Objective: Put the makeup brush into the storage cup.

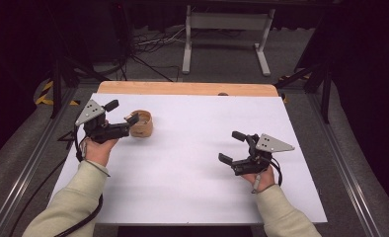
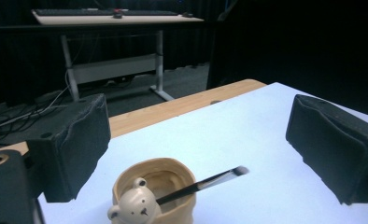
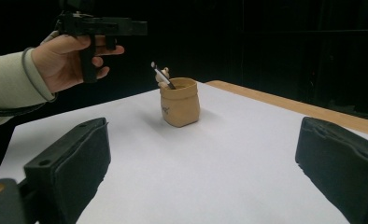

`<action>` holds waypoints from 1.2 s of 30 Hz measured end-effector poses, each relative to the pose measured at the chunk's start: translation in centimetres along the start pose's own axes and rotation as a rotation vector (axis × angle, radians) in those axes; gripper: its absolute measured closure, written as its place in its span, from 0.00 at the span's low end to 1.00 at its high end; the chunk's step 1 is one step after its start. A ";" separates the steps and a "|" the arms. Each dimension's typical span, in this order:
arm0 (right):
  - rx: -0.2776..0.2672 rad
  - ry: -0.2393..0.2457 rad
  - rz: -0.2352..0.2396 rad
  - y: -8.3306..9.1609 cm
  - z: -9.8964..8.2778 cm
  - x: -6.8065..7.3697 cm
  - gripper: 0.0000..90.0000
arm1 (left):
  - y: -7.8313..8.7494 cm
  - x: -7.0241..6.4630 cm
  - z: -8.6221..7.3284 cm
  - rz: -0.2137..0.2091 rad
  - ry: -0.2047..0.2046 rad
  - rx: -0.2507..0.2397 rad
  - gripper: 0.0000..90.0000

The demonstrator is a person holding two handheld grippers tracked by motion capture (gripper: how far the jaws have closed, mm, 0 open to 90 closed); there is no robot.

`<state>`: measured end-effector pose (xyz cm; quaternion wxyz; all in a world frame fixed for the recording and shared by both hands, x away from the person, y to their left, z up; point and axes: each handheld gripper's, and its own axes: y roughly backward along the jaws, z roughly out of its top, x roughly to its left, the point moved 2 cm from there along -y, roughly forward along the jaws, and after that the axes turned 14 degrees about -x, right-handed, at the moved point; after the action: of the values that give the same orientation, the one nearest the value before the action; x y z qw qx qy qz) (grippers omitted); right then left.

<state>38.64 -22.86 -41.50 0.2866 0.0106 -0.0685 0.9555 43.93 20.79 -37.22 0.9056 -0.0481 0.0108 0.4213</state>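
Observation:
A tan ceramic cup (image 1: 142, 125) with a small bear figure on its rim stands on the white table top (image 1: 197, 168), at the left. A thin dark stick (image 2: 203, 184) with a pale tip leans out of the cup (image 2: 154, 192). My left gripper (image 1: 124, 112) hovers open just left of and above the cup, with nothing between its jaws. In the left gripper view the cup sits low between the two wide-apart jaws. My right gripper (image 1: 231, 146) is open over bare table at the right, far from the cup (image 3: 180, 102).
A wooden strip (image 1: 182, 88) runs along the table's far edge. Beyond it stand a white desk frame (image 1: 227, 34) and cables on the grey floor. Metal rails run along both sides of the table. A hand (image 3: 65, 58) holds the left gripper above the cup.

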 end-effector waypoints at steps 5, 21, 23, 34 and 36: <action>0.007 0.015 -0.012 0.7 0.3 -0.3 0.04 | 1.0 -0.5 0.1 -0.037 0.014 -0.003 0.04; 0.053 0.048 -0.054 3.6 0.5 -1.2 0.04 | 3.9 -2.3 -1.4 -0.128 0.066 0.000 0.02; 0.055 0.046 -0.057 3.7 0.5 -1.3 0.04 | 4.0 -2.4 -1.5 -0.133 0.069 0.001 0.02; 0.065 0.067 -0.063 4.8 0.3 -1.2 0.03 | 5.1 -2.9 -3.8 -0.161 0.102 0.034 0.02; 0.067 0.067 -0.065 4.9 0.2 -1.3 0.03 | 5.3 -3.0 -4.1 -0.169 0.106 0.040 0.02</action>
<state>36.99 -27.67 -41.99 0.3194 -0.0097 -0.0265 0.9472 38.04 21.46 -41.56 0.9369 -0.0531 0.0628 0.3398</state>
